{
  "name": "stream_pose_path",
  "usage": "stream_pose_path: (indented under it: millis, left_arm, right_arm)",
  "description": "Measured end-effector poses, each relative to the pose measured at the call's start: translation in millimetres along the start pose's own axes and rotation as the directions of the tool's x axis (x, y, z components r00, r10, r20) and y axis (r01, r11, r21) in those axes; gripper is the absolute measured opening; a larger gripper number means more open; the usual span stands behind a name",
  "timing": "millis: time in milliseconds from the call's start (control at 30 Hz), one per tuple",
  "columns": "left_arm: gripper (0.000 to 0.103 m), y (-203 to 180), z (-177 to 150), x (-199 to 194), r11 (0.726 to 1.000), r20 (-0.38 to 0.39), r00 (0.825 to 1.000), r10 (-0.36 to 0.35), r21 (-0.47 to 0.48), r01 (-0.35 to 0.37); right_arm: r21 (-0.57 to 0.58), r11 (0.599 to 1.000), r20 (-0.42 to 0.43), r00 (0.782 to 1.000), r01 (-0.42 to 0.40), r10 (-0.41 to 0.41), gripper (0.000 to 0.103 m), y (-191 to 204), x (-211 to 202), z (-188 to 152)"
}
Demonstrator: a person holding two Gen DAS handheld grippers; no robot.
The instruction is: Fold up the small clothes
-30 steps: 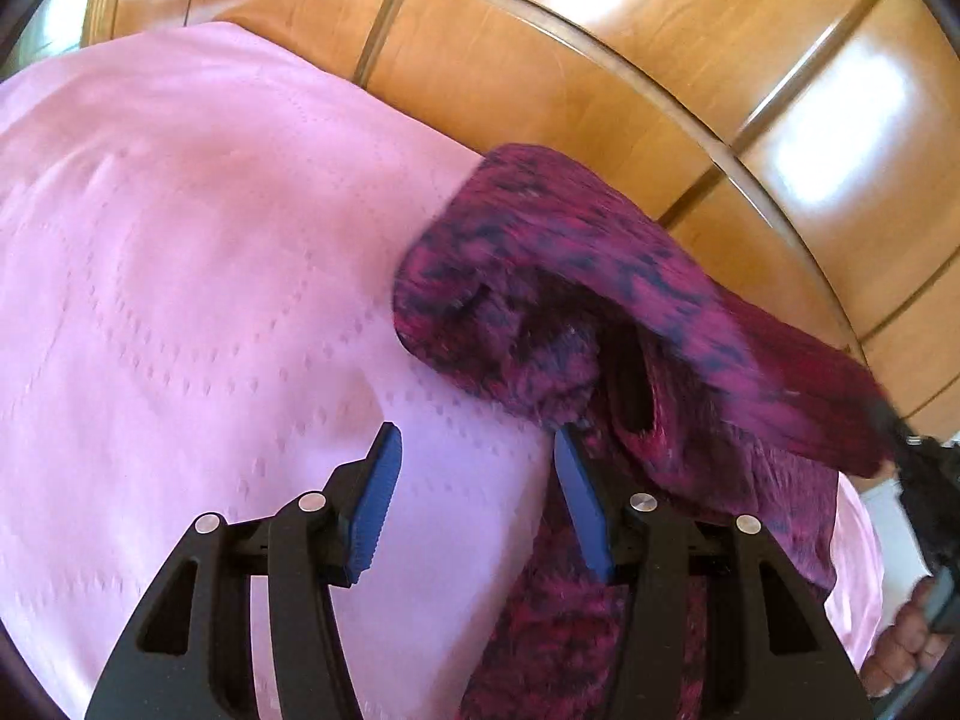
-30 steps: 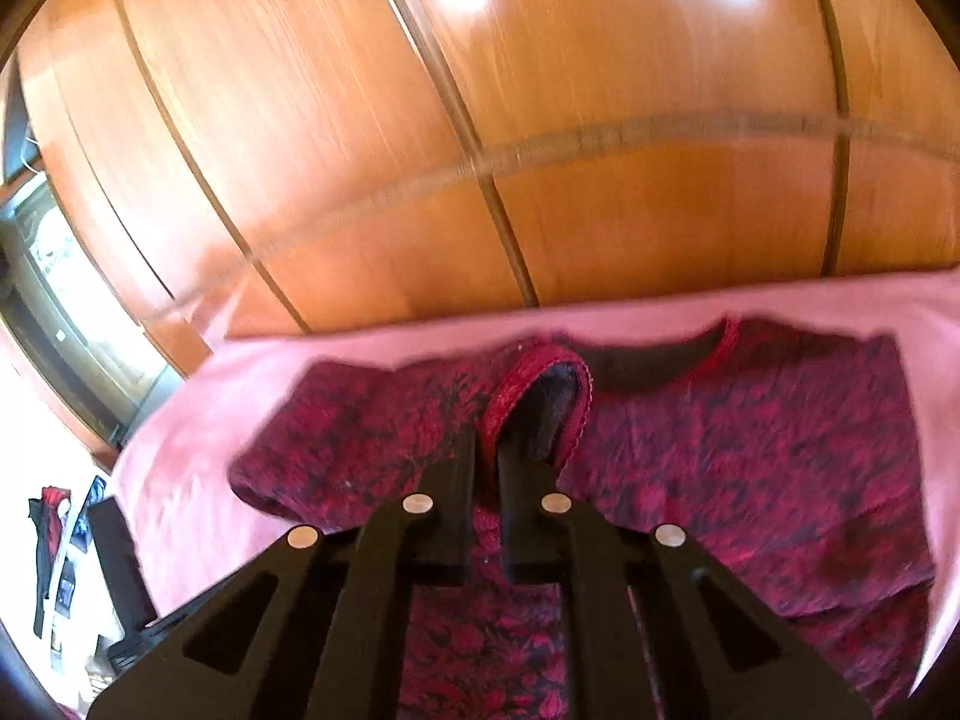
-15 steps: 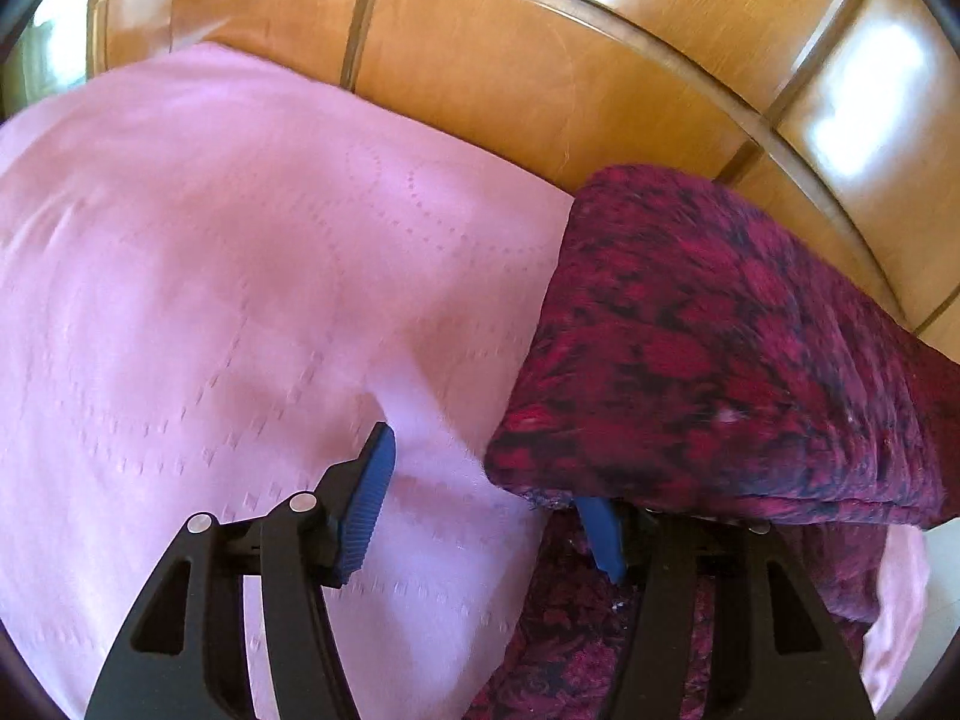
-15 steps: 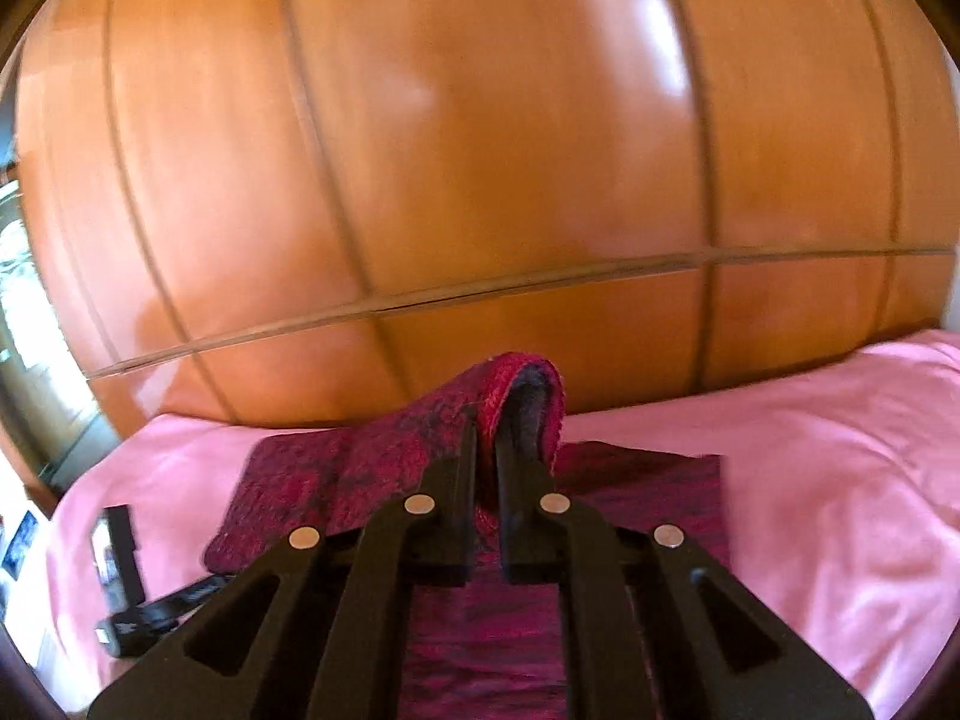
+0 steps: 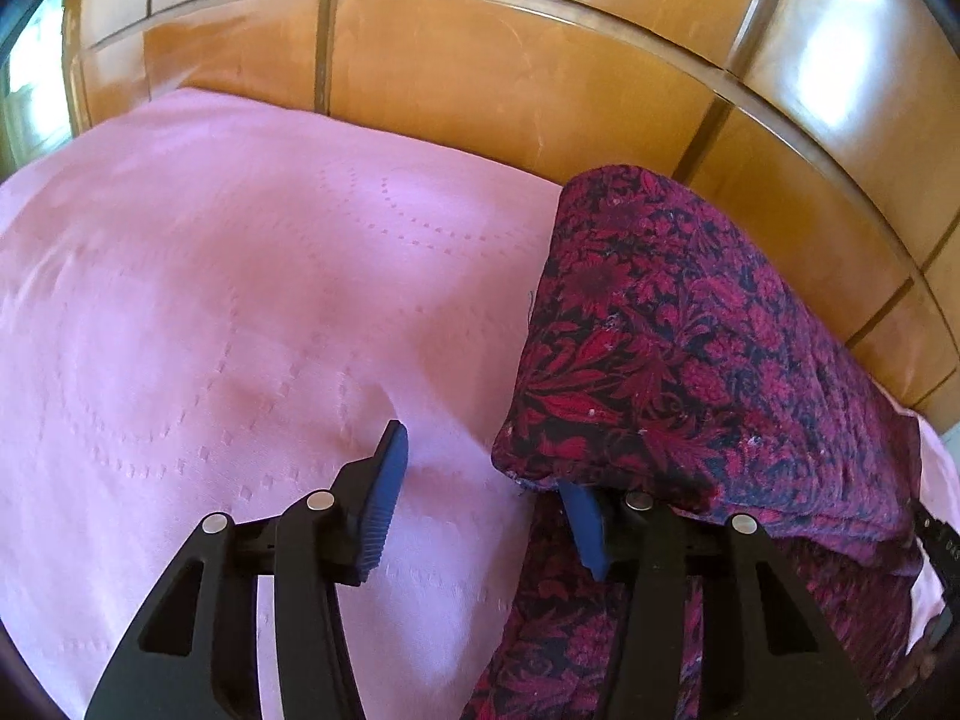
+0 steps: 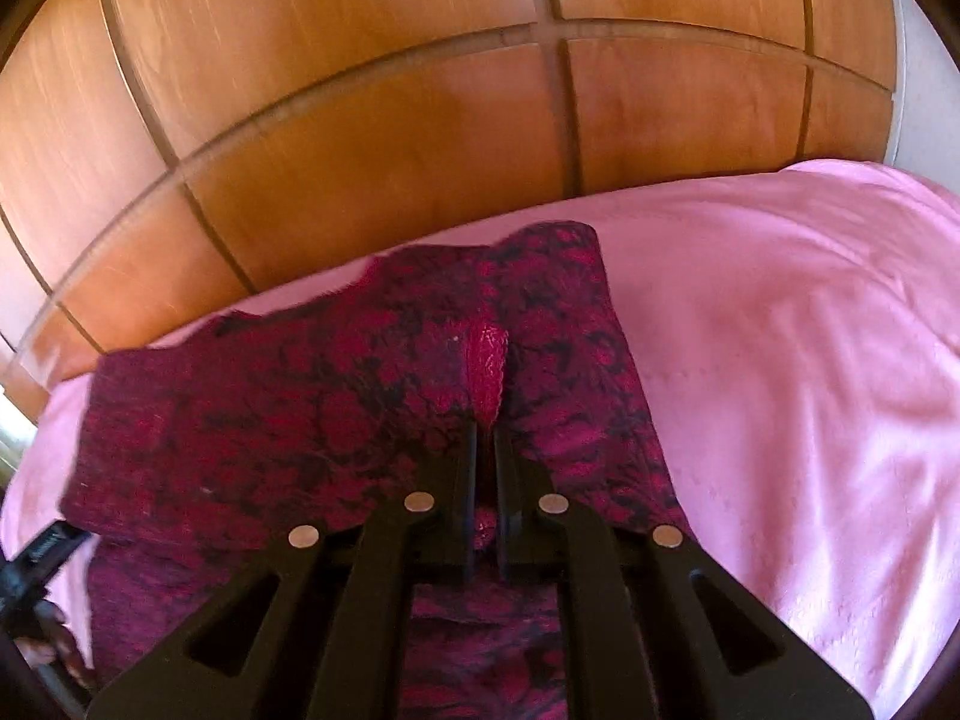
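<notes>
A small dark red garment with a black floral print (image 5: 672,348) lies on a pink bed cover (image 5: 210,300). One part is folded over the rest. My left gripper (image 5: 486,480) is open; its right finger is tucked under the folded flap, its left finger (image 5: 384,480) sits over bare cover. In the right wrist view the garment (image 6: 300,420) fills the middle. My right gripper (image 6: 485,438) is shut on a bright red hem of the garment (image 6: 486,366), holding it low over the folded cloth.
A glossy wooden panelled wall (image 5: 480,72) rises right behind the bed, also seen in the right wrist view (image 6: 390,120). The pink cover (image 6: 780,360) spreads to the right of the garment. A dark strap and a hand (image 6: 36,564) show at the lower left edge.
My right gripper carried the garment's edge across and down, so the flap now lies folded over the rest. The left gripper stayed open, its right finger now covered by the flap.
</notes>
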State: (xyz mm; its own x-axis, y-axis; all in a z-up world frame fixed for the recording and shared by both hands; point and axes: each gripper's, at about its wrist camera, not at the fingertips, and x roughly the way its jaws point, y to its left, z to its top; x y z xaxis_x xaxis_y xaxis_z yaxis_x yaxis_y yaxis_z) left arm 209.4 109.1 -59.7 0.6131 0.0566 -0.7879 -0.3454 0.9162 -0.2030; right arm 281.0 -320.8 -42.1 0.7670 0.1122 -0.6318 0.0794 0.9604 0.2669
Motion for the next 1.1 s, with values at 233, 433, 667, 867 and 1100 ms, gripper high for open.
stream_pose_path:
  millis: [233,433,667,867,1100]
  left_arm:
    - [0.048,0.3,-7.6,-8.0,0.999,-0.015,0.999,-0.039,0.028,0.039]
    - [0.048,13.3,-15.3,-24.3,0.995,-0.025,0.995,-0.092,0.027,0.093]
    - [0.048,48.8,7.9,-52.7,0.972,0.019,0.975,-0.219,-0.086,0.22]
    - [0.049,53.1,40.0,-34.7,0.923,-0.006,0.938,-0.347,-0.178,0.34]
    - [0.056,39.2,79.3,10.4,0.877,-0.062,0.896,-0.44,-0.243,0.414]
  right_arm:
    - [0.017,1.0,0.051,0.999,0.014,-0.015,0.004,-1.4,-18.5,11.1]
    - [0.007,0.999,0.004,0.999,0.037,-0.037,0.004,-9.8,1.0,9.3]
    - [0.045,0.999,0.0,1.0,0.026,-0.026,0.013,-13.5,-0.6,13.5]
    - [0.072,0.997,0.069,0.998,-0.005,0.0,0.043,-14.4,-29.4,18.9]
    - [-0.023,0.999,0.112,0.993,-0.041,0.044,0.048,12.8,-38.3,25.8]
